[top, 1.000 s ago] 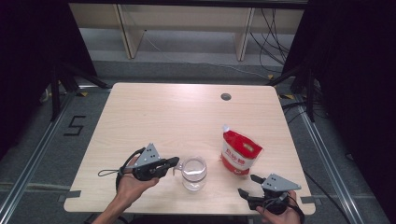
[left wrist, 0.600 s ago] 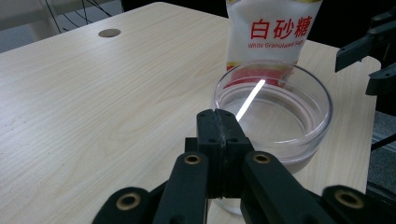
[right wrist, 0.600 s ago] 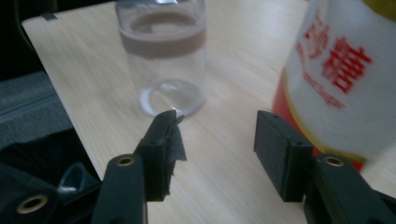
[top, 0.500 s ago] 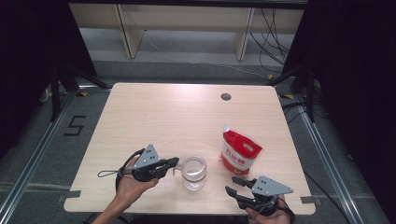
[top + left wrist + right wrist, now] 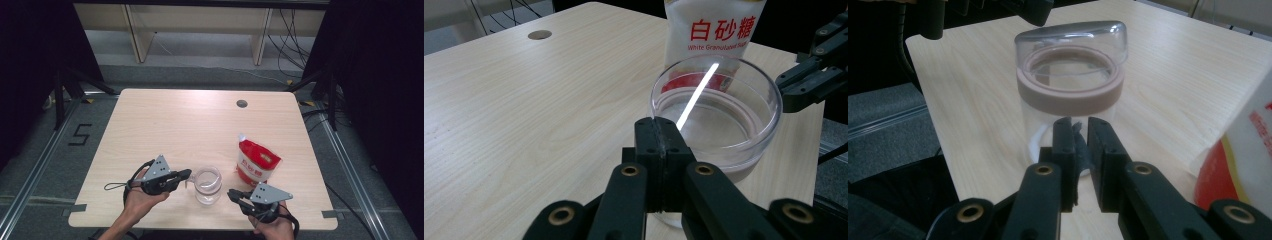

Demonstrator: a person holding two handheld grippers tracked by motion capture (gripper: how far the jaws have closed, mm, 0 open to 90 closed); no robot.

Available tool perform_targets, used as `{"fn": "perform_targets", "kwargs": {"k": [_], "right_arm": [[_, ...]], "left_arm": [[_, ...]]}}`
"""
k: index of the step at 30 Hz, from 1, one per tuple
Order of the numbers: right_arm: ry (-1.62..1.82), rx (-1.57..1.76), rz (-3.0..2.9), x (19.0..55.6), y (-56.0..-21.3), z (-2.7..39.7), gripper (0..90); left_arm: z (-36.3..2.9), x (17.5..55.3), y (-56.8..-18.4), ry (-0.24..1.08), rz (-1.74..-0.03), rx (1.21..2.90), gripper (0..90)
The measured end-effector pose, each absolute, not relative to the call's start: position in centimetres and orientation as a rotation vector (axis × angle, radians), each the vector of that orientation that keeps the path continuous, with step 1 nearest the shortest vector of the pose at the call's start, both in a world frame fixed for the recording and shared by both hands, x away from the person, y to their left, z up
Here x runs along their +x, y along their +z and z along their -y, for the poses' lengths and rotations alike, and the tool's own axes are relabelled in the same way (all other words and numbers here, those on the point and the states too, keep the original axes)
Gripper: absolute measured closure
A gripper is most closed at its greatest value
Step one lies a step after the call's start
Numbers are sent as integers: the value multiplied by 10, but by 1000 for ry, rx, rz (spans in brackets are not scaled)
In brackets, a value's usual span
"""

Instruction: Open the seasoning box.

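Black jaws come first, at the near edge of the pale wooden table (image 5: pixel 165 120). On the left, a hand (image 5: pixel 137 200) holds the left gripper (image 5: pixel 184 176) level, pointing right, its jaws pressed flat together just at the rim of a clear glass jar (image 5: pixel 207 186); in the left gripper view they sit against the jar's near wall (whether they pinch a tab there or merely touch it I cannot tell). On the right, another hand (image 5: pixel 272 227) carries the right gripper (image 5: pixel 231 194), aimed left at the same jar. Its jaws have just been closing and now stand nearly together, with a thin slit left between them; from the right gripper view nothing solid seems caught in that slit, and the tips sit low before the jar's side, close to it but apparently not gripping it.

The jar stands upright between the two grippers, near the front edge and slightly right of centre. It has a tan band round its neck and a clear domed lid tipped back above the mouth.

Just beyond and to the right stands a red-and-white pouch of white granulated sugar (image 5: pixel 256 162), upright, close to the jar but apart from it.

Far off, a round cable hole (image 5: pixel 242 104) marks the tabletop.
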State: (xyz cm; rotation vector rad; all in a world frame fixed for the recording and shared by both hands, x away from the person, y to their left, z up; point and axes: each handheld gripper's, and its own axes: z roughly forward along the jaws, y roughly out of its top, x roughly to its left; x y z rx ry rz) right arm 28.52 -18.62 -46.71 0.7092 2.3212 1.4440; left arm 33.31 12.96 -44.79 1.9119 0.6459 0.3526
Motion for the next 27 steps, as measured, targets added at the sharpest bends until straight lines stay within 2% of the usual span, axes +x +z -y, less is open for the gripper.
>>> {"fn": "perform_targets", "kwargs": {"k": [24,27], "right_arm": [[1465,620,-2297,299,-456,162,864],[1471,621,-2298,300,-456,159,864]], "left_arm": [[-131,334,-450,342,-638,1909,890],[-132,335,-450,345,-639,1905,853]]}}
